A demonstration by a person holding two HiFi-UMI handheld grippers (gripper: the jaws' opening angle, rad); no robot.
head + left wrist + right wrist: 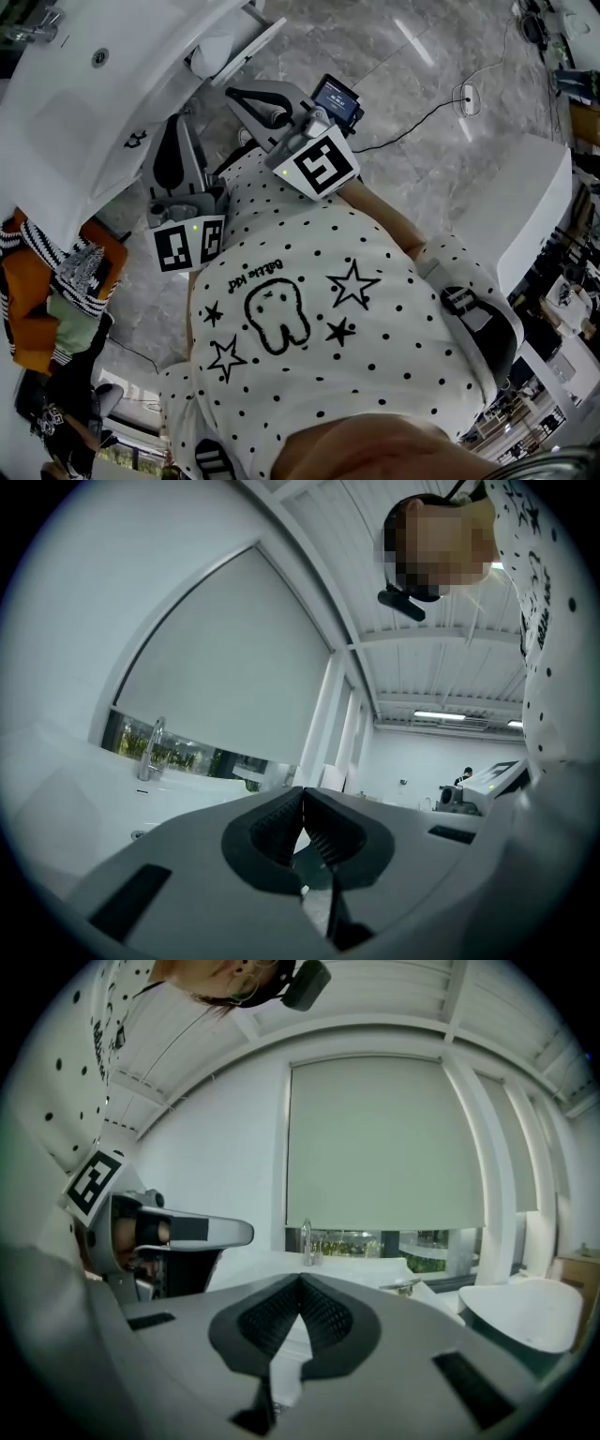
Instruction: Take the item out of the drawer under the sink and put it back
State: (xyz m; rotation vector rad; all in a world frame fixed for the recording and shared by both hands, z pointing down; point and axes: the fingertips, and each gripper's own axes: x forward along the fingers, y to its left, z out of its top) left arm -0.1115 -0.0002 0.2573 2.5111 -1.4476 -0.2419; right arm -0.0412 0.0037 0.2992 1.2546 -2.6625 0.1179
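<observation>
- Jaws of the left gripper [302, 799] are clenched tip to tip, with nothing between them.
- Jaws of the right gripper [300, 1283] are likewise pressed together and empty.
- Both tools are held at the person's chest and face the sink [66, 122]. In the head view the left gripper lies just beside the sink's front edge. The right gripper lies near the sink's corner, further along that edge.
- Both gripper views look across the top of the sink, with the faucet [307, 1241] upright at its far side, so the jaws stand at about basin height.
- Item: not in view in any picture. The drawer is not clearly shown either. A white strip [246, 42] juts out by the sink's corner, beyond the right gripper, but whether it belongs to the drawer cannot be told.
- Judgement: the task is at its start. The drawer should lie below the sink, hence beneath the line of both jaws, so the coming move calls for a descent. The item's long axis cannot be stated. Neither gripper is clearly nearer.
</observation>
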